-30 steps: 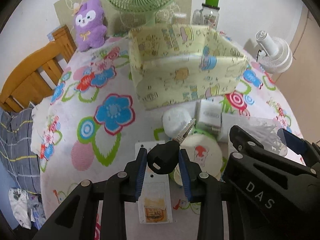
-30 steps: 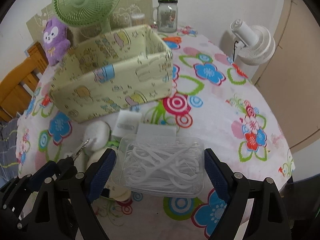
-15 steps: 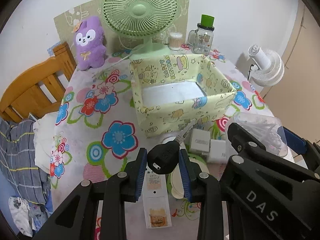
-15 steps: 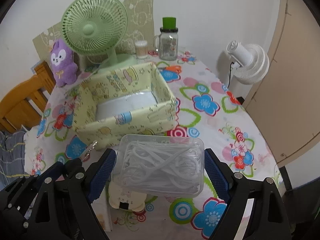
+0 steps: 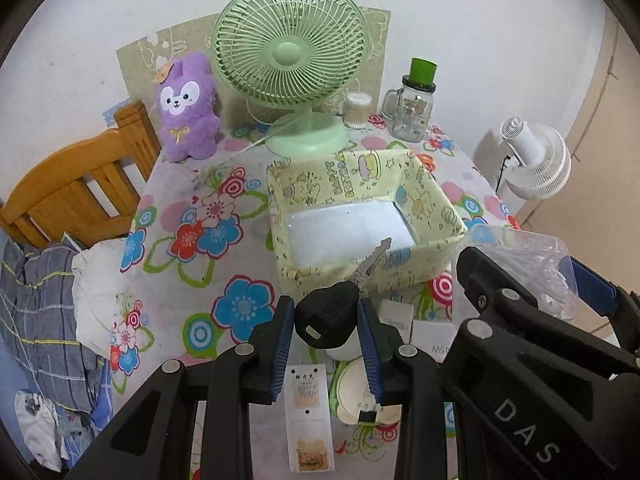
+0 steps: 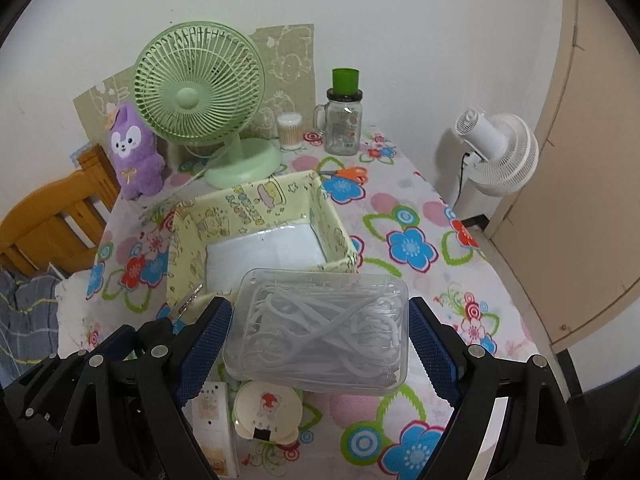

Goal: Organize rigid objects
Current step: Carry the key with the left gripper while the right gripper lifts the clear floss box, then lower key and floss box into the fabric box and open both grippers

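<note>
My left gripper (image 5: pixel 326 330) is shut on a key (image 5: pixel 332 312) by its black plastic head, the metal blade pointing up toward the yellow fabric basket (image 5: pixel 436 200). My right gripper (image 6: pixel 320 334) is shut on a clear plastic box of white floss picks (image 6: pixel 320 330), held above the table in front of the same basket (image 6: pixel 332 220). The basket's white bottom has nothing lying in it. On the tablecloth below the grippers lie a round cream case (image 6: pixel 266 404), a long white card (image 5: pixel 310 412) and small white boxes (image 5: pixel 396 314).
A green desk fan (image 5: pixel 292 60), a purple plush toy (image 5: pixel 186 108), a cotton-swab jar (image 5: pixel 357 110) and a glass mug with a green lid (image 5: pixel 414 110) stand at the table's far edge. Orange scissors (image 6: pixel 352 172) lie behind the basket. A white floor fan (image 6: pixel 496 156) stands right; a wooden chair (image 5: pixel 76 188) left.
Both grippers have risen with their loads, so the basket's inside now shows from above. The key and the floss-pick box stay gripped as before.
</note>
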The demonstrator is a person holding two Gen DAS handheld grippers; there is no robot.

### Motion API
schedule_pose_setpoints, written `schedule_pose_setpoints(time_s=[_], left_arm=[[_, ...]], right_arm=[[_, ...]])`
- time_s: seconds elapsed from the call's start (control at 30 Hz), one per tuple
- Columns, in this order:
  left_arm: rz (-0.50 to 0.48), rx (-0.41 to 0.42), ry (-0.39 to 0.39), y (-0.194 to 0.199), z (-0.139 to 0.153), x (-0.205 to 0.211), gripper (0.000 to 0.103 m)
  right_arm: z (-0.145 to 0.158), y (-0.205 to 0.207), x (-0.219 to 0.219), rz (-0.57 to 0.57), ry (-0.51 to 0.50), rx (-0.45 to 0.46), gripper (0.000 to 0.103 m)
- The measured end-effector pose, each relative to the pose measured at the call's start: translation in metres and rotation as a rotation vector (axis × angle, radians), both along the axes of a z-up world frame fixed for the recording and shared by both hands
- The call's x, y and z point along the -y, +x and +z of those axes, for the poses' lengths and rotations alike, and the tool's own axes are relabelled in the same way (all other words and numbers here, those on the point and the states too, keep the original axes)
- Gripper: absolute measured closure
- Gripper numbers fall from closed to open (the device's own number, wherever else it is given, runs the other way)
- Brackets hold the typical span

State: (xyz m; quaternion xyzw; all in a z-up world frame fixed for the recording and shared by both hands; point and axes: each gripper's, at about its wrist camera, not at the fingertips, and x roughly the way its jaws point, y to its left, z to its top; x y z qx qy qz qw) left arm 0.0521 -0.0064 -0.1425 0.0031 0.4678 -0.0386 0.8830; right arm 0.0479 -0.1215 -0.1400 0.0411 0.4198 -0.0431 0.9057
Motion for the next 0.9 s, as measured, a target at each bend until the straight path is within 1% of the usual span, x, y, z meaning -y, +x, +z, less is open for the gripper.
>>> schedule_pose_setpoints(time_s=[0.4,0.7,0.9], left_arm=[[0.104,0.001,-0.015,0.028,0.011,0.014,0.071],[0.163,-0.006,-0.004,0.047,0.009,0.020,0.071],[0.193,-0.009,0.006,0.061,0.003,0.020,0.071]], right_arm=[[0.011,0.039,0.015,0.104,0.017,0.003,0.014],[0.009,0.066,0.019,0.168,0.028,-0.013,0.014],[0.001,0.084,0.018,0.207,0.032,-0.027,0.014]])
